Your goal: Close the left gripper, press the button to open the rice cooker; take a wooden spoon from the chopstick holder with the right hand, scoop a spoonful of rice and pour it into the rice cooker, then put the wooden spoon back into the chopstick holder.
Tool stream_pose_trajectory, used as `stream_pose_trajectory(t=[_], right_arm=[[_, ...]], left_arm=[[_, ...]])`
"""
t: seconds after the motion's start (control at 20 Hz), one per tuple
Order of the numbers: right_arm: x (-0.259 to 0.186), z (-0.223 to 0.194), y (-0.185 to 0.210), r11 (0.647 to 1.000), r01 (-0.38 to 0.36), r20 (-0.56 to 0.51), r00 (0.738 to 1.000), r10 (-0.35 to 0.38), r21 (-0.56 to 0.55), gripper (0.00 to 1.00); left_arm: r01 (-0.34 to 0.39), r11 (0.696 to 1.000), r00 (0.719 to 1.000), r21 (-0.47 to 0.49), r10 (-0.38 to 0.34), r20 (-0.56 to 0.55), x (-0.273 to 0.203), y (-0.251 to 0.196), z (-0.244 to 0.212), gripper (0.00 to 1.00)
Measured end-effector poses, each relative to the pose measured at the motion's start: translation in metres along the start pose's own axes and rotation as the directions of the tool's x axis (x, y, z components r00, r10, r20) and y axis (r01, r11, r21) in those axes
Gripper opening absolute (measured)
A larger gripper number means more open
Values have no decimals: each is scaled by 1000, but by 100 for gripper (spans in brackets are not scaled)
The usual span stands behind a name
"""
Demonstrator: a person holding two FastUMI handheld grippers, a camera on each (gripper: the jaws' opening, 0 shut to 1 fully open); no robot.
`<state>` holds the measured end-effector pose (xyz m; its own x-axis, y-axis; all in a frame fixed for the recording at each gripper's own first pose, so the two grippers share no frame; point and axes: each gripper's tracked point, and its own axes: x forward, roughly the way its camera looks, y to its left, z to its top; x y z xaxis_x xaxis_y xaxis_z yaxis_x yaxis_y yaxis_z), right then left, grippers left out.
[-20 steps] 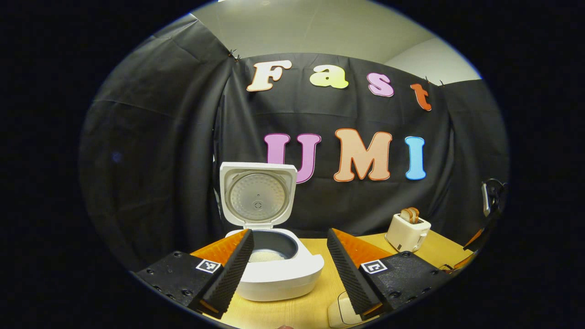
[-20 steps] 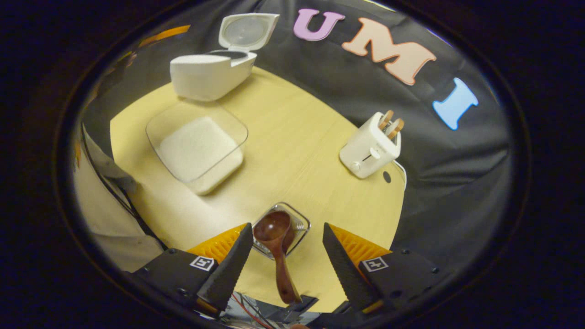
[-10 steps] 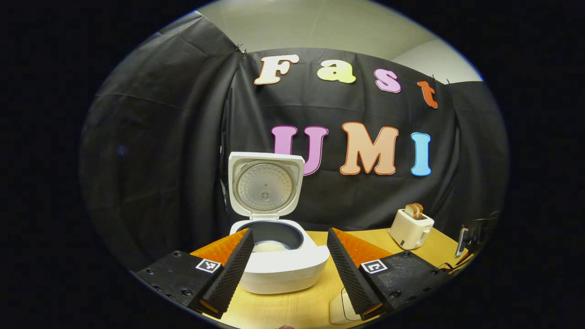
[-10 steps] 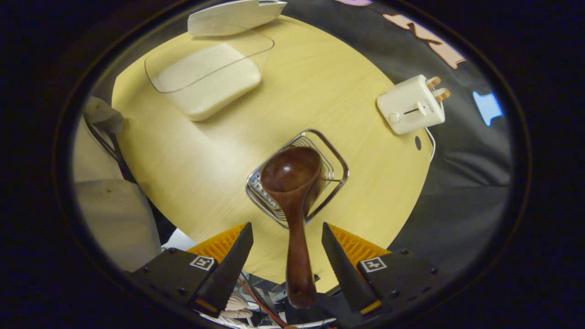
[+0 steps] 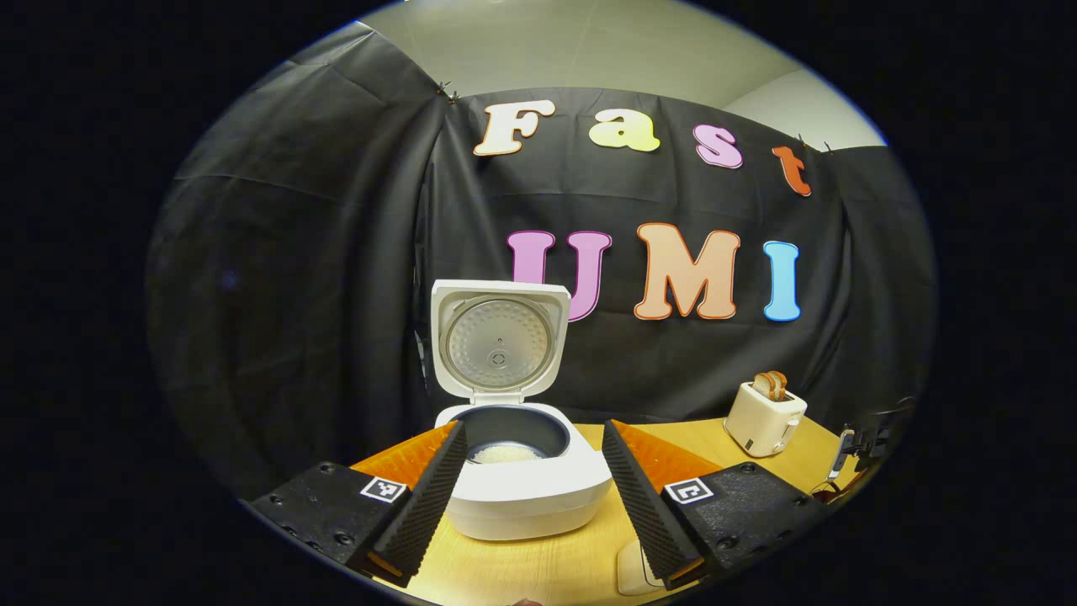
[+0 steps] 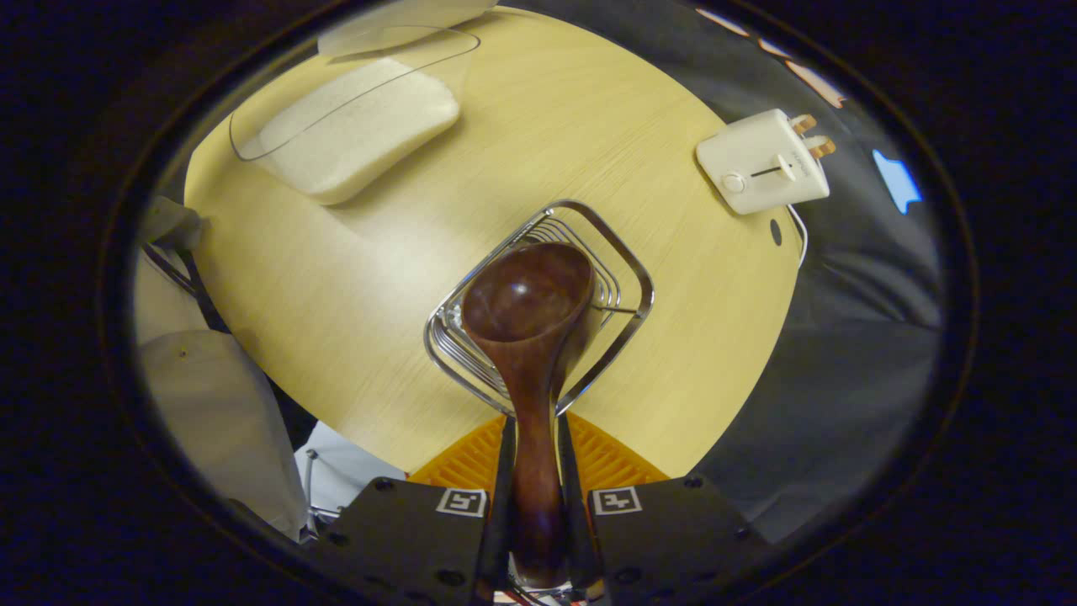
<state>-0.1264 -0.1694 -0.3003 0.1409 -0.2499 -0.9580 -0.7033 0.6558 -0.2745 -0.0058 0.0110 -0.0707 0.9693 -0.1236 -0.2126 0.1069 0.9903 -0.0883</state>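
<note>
With the rice cooker (image 5: 522, 471) open on the surface (image 6: 404, 244), the right hand-held gripper (image 6: 533, 513) is clamped on the wooden spoon (image 6: 526, 337) standing in the wire holder (image 6: 627, 278), the left hand-held gripper (image 5: 530, 497) gapes idle, and lifting the spoon straight out looks next

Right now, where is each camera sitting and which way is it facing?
Left gripper view: rides the left gripper, level above the table edge, facing the open rice cooker; its own open fingers show.
Right gripper view: rides the right gripper, looking steeply down on the chopstick holder; its fingers clamp the wooden spoon.
Shared: the toaster and table.
</note>
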Motion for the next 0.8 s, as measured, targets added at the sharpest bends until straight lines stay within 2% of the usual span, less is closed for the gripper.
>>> stream_pose_trajectory(t=[0.15, 0.4, 0.65, 0.8], right_arm=[[-12, 1, -2, 1000, 20, 7, 1000, -20, -21, 29], [-38, 9, -8, 997, 63, 62, 996, -61, -33, 29], [-70, 12, -24, 994, 108, 110, 988, -110, 28, 29], [-93, 28, -26, 992, 111, 171, 978, -120, 63, 30]], left_arm=[[9, 1000, 1000, 4, -9, 7, 1, -3, 3, 95], [42, 999, 999, -5, -42, 4, 7, -13, 1, 95], [70, 997, 998, -13, -70, 8, 10, -22, 3, 95], [78, 997, 997, -27, -78, 10, 11, -22, 3, 95]])
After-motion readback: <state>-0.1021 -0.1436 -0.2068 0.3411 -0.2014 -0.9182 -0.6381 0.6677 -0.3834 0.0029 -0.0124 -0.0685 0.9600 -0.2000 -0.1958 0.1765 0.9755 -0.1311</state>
